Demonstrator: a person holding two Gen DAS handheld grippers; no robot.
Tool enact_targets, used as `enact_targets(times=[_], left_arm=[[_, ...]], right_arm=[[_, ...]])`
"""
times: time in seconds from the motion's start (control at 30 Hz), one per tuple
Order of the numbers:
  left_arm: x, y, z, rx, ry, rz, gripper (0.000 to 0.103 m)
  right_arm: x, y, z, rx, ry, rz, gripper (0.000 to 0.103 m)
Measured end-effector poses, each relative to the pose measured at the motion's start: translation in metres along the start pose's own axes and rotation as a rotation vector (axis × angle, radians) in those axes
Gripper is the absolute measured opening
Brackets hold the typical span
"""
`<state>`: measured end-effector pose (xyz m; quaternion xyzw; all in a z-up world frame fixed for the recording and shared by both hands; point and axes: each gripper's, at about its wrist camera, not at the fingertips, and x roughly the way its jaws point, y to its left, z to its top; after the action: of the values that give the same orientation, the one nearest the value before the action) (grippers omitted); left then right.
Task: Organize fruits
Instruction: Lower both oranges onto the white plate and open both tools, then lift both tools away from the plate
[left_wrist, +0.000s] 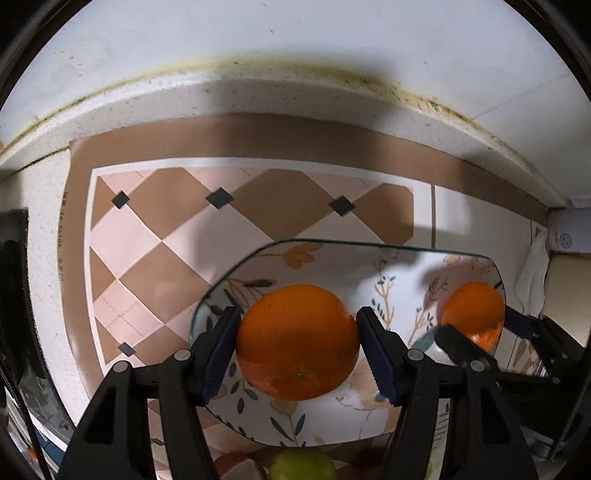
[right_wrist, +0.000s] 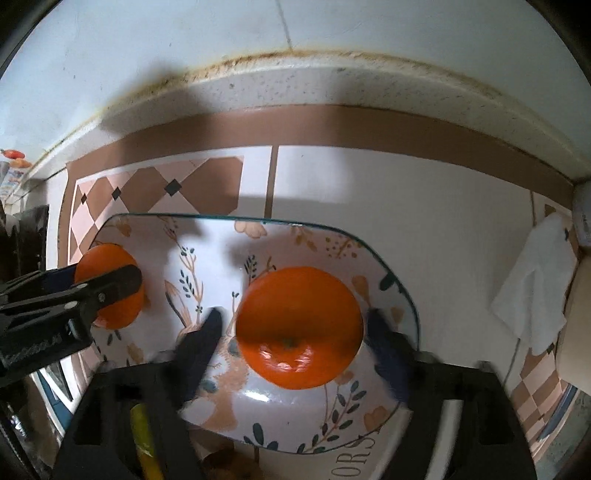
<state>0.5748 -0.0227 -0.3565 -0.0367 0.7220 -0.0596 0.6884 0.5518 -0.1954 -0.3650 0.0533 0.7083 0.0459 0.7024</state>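
Two round, glossy oranges over a shallow, rounded-rectangular ceramic plate (left_wrist: 258, 258) with leaf-and-flower print and a thin dark rim. The plate sits on a brown-and-pink diamond-patterned mat (left_wrist: 155, 229) on a speckled white counter (left_wrist: 258, 96) against a white wall.

Left-hand orange (left_wrist: 297, 341): near-spherical, no real long axis. Its stem dimple faces the camera, toward the lower edge of the left wrist view. It sits squarely between the blue pads of the left gripper (left_wrist: 296, 350), and both pads touch its sides. Jaws about half spread, closed on the fruit. Whether it rests on the plate or hangs just above cannot be told.

Right-hand orange (right_wrist: 299, 326): slightly flattened sphere, green stem button facing the camera, low on the visible face. It lies in the plate's right half, centred between the fingers of the right gripper (right_wrist: 293, 336). Those fingers are motion-blurred and stand clear of the fruit, a gap on each side; jaws wide, nothing gripped.

In each wrist view the other gripper shows at the frame edge with its orange.

A yellow-green fruit (left_wrist: 303, 465) shows at the bottom edge of the left view. A white cloth (right_wrist: 532, 291) lies right of the plate.
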Motion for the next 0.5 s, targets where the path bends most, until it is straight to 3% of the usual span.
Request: enact_targets(times=[0.03, 0.1, 0.13, 0.3, 0.5], left_arm=[[-0.004, 0.002, 0.0, -0.003, -0.014, -0.002, 0.069], [-0.012, 0.003, 0.0, 0.004, -0.042, -0.002, 0.091], [-0.018, 0.004, -0.001, 0.008, -0.06, 0.005, 0.094], [-0.047, 0.006, -0.027, 0.029, -0.139, 0.057, 0.095], [-0.08, 0.016, -0.084, 0.027, -0.23, 0.116, 0.095]], right_arm=[[-0.004, -0.002, -0.001, 0.001, -0.009, 0.004, 0.095], [-0.016, -0.006, -0.004, 0.012, -0.023, -0.002, 0.095], [-0.021, -0.007, -0.007, 0.016, -0.028, -0.009, 0.095], [-0.045, -0.015, -0.039, 0.034, -0.062, -0.032, 0.095], [-0.061, -0.006, -0.085, 0.066, -0.1, -0.032, 0.095]])
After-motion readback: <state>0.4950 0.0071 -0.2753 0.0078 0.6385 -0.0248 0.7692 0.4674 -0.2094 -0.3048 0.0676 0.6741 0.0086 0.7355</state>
